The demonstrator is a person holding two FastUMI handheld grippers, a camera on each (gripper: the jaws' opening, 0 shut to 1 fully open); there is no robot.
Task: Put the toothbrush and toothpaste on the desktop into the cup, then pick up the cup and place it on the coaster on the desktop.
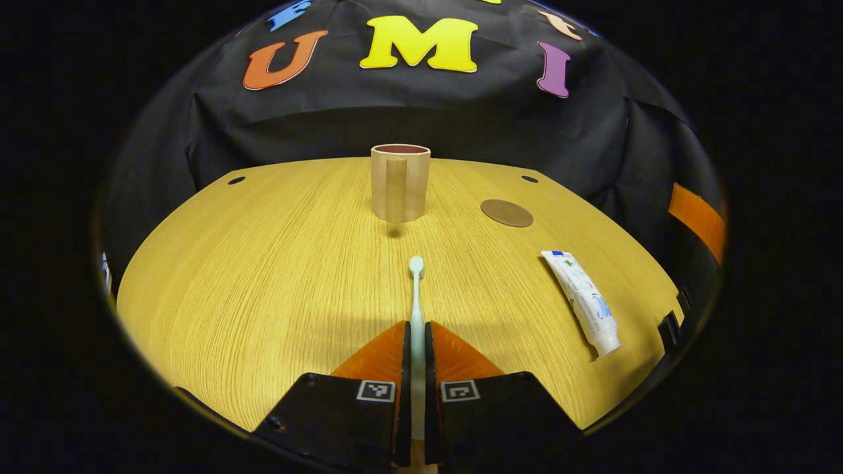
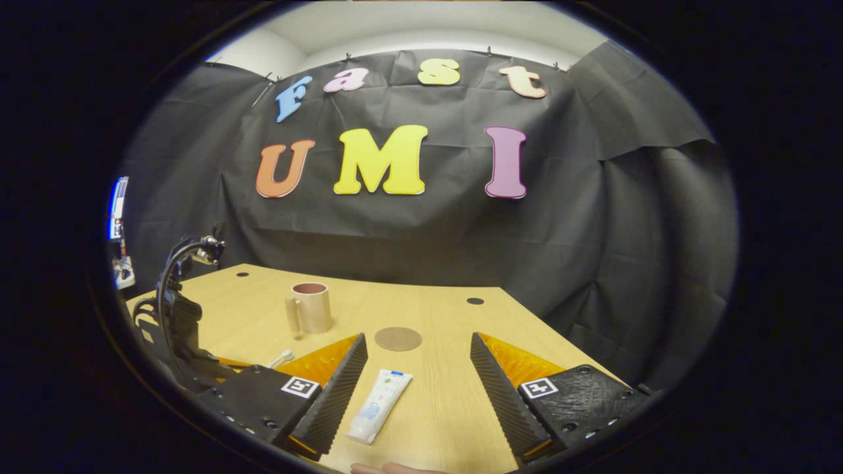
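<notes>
Two fingers of the left gripper (image 1: 416, 359) are closed narrow on the handle of the toothbrush (image 1: 416, 296), which runs straight out from between them, its long axis pointing away from the tool with the bristle head at the far end. Directly beyond that head, on the same line, stands the cup (image 1: 400, 183), upright on the desktop (image 1: 263, 276), mouth open, with a clear stretch of wood between brush tip and cup. So the brush already points at its target; I judge the coming move to be a carry forward and a tilt to drop it in.

The right gripper (image 2: 418, 368) is spread wide and holds nothing. The toothpaste (image 2: 380, 405) lies flat on the desktop just inside its left finger, long axis running near to far, so this is the nearer tool for the tube. The coaster (image 2: 398, 338) lies farther off, to the right of the cup.
</notes>
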